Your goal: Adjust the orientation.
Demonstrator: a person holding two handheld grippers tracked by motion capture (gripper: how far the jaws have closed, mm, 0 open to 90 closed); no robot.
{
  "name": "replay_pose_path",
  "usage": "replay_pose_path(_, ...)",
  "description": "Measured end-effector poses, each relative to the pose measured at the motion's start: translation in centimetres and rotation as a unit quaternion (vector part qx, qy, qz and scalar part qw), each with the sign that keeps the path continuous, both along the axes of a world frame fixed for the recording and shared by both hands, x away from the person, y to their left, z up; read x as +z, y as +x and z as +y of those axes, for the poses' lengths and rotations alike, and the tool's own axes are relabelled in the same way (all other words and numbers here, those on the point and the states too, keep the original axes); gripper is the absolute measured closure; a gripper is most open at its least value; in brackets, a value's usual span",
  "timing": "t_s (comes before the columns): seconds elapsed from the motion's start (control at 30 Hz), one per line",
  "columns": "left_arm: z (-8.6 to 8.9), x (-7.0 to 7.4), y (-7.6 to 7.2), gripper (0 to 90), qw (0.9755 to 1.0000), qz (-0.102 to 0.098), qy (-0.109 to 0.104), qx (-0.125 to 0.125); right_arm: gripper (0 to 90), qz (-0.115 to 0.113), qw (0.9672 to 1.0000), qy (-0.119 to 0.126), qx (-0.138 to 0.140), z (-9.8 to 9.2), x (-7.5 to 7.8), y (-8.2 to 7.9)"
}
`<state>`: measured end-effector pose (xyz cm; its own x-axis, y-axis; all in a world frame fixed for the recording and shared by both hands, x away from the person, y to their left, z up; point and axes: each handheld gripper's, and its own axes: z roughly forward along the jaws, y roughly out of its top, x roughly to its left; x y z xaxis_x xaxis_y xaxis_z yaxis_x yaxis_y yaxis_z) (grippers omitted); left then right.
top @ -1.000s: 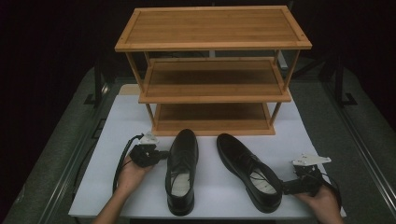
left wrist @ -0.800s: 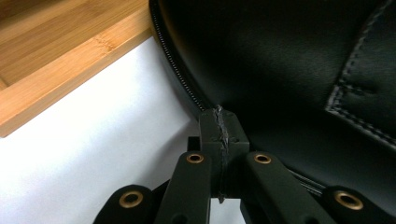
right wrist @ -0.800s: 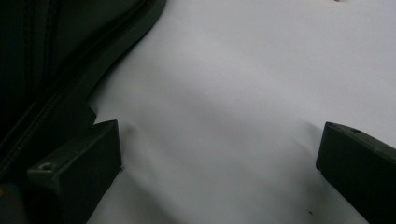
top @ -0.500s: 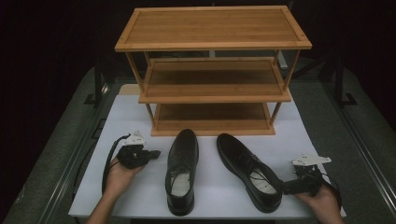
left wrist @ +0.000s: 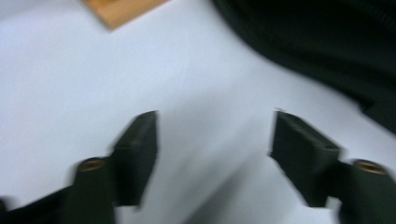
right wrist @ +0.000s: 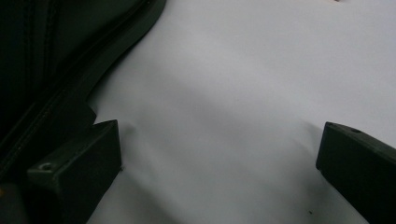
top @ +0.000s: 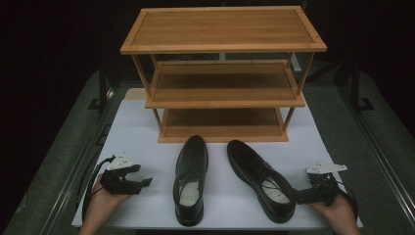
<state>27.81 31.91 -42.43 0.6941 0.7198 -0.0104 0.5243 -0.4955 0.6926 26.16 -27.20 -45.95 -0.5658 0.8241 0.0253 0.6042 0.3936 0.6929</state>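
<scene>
We look down on a white table top (top: 147, 127) bordered by dark floor on both sides. A three-shelf wooden rack (top: 222, 73) stands at the far edge, and bare white surface lies open to the left of the shoes and in a narrower strip to their right.

Two black dress shoes lie in front of the rack, toes pointing toward it. The left shoe (top: 191, 178) lies straight; the right shoe (top: 262, 180) angles with its heel toward the near right corner.

Our left gripper (top: 142, 182) sits near the left front edge, apart from the left shoe, its jaws having just been opening, with only bare table between them (left wrist: 212, 154). Our right gripper (top: 298, 196) rests just beside the right shoe's heel, jaws spread wide and empty; in its own view the shoe's side (right wrist: 56, 60) lies against one jaw.
</scene>
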Motion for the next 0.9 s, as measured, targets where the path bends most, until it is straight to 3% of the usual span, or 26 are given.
replay_pose_path(0.13,0.6,-0.6,-0.9,12.1,0.9998,-0.003,0.012,0.013,0.0,0.0,1.0,0.0,0.0,0.0,0.0,0.0)
replay_pose_path(0.27,0.9,-1.1,-1.7,7.2,0.9997,-0.014,0.014,0.011,0.0,-0.001,1.0,-0.002,0.001,0.0,0.0,0.0)
replay_pose_path(0.33,0.9,-1.5,-1.9,1.2,0.9997,-0.01,0.02,0.012,0.0,0.0,1.0,-0.001,0.001,0.0,0.0,0.0)
replay_pose_path(0.4,1.0,-2.1,-2.0,0.2,0.9995,-0.002,0.029,0.008,0.0,0.0,1.0,-0.001,0.001,0.0,0.0,0.0)
replay_pose_path(0.47,1.3,-2.6,-2.0,0.0,0.9998,-0.005,0.014,0.009,0.0,0.0,1.0,-0.002,0.001,0.0,0.0,0.0)
replay_pose_path(0.9,1.3,-2.7,-2.2,0.0,0.9998,-0.011,0.011,0.01,0.0,0.005,1.0,-0.002,0.004,0.0,0.1,0.2)
